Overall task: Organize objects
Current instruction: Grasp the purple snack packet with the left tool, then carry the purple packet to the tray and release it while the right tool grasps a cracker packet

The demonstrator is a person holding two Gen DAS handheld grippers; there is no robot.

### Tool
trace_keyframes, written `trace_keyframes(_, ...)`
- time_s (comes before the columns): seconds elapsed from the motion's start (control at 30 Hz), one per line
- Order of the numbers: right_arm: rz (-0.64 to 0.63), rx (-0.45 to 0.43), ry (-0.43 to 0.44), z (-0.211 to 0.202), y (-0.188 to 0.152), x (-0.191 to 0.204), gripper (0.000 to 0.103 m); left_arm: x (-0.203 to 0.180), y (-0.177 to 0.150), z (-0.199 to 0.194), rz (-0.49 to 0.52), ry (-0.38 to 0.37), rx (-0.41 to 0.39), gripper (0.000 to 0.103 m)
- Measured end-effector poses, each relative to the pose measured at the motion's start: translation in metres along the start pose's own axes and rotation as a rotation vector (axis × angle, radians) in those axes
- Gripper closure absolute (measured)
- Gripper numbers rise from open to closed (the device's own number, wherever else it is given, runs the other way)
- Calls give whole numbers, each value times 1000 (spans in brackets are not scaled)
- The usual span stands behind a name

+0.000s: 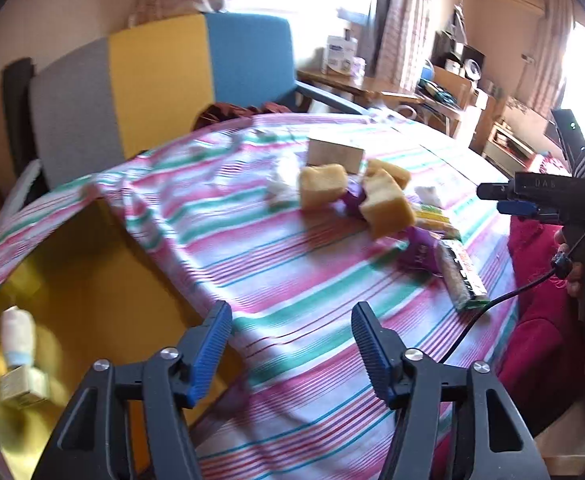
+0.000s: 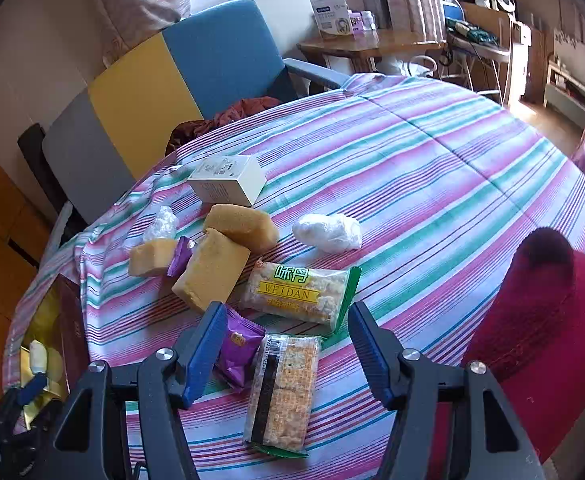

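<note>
While the box is waiting: the right claw (image 2: pixel 286 354) is hanging spread over the rice bar (image 2: pixel 282 392), lower middle.
Left claw (image 1: pixel 290 352): spread, pinching nothing.
Next: closing on the bar.

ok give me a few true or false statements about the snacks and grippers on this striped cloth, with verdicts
1. The right gripper has nothing pressed between its pads. True.
2. The WEIDAN snack pack has a red edge. False: it is green.
3. The white box lies beyond the yellow sponge cakes. True.
4. The left gripper grips a sponge cake. False: its jaws are empty, over the striped cloth.
5. The purple packet lies beside the rice cracker bar. True.
</note>
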State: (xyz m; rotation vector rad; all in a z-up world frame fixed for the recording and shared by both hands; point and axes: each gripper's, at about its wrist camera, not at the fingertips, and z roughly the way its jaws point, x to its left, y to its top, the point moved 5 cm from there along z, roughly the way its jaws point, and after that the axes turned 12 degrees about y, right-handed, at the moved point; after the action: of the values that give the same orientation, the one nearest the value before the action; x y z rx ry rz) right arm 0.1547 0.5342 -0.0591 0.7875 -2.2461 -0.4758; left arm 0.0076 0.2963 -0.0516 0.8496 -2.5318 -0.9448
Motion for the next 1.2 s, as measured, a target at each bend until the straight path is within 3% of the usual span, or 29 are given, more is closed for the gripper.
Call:
trace_keyframes(0.2,103,-17,92,1,-2,-12,39,-49,13,34,84,-106,33,44)
trace_keyframes(0.43,101,-5,105,3,-2,-11,39,-114,35,60,192,-218,42,44)
trace_keyframes(0.63,115,-4,115,4,-2,-13,39,-149,40,86,243,-250,83,44)
trace_keyframes(0.77,110,3,120,5,-2,-12,39,-155,43,109,216,-252,129,47)
trace_keyframes(0.8,110,5,119,5,-2,-12,39,-156,44,114,205,-259,139,49)
trace_keyframes(0.83,110,6,118,6,-2,-12,39,-158,44,118,197,-266,146,59)
trace_keyframes(0.9,111,8,120,6,-2,-12,39,-159,42,121,187,-280,151,63)
trace_keyframes(1.0,111,14,114,7,-3,-12,39,-151,35,109,169,-290,123,70)
trace_keyframes(1.2,76,93,88,19,-7,-6,39,-103,-3,79,89,-245,106,70)
